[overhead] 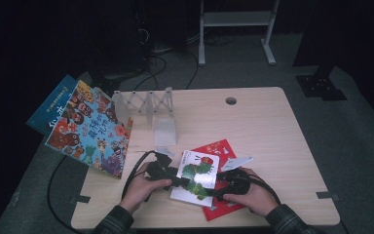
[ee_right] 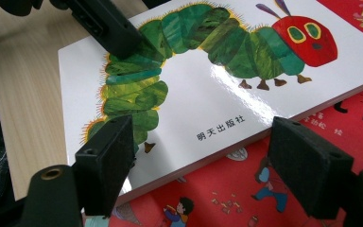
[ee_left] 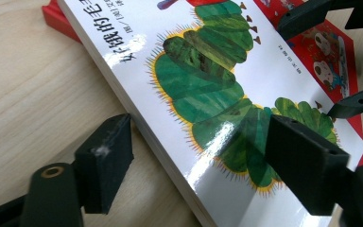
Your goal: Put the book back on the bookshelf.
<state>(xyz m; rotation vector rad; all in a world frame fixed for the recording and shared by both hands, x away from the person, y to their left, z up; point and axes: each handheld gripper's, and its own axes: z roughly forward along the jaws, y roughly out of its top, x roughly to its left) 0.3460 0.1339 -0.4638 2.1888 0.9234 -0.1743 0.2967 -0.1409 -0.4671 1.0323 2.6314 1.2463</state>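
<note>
Caterpillar book point(overhead: 198, 175) lies on the red book point(overhead: 222, 147) near the table's point(overhead: 272, 131) front edge. Left gripper point(ee_left: 198, 156) open, jaws straddling its near corner. Right gripper point(ee_right: 203, 156) open, jaws astride its other edge.

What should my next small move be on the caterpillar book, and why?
Probably close the left gripper on the near edge of the caterpillar book. Its jaws stand open, one over the cover and one beside the book's edge over the table, not yet clamped. The right gripper is likewise open across the opposite edge, above the red book underneath, so neither yet has a hold.
</note>
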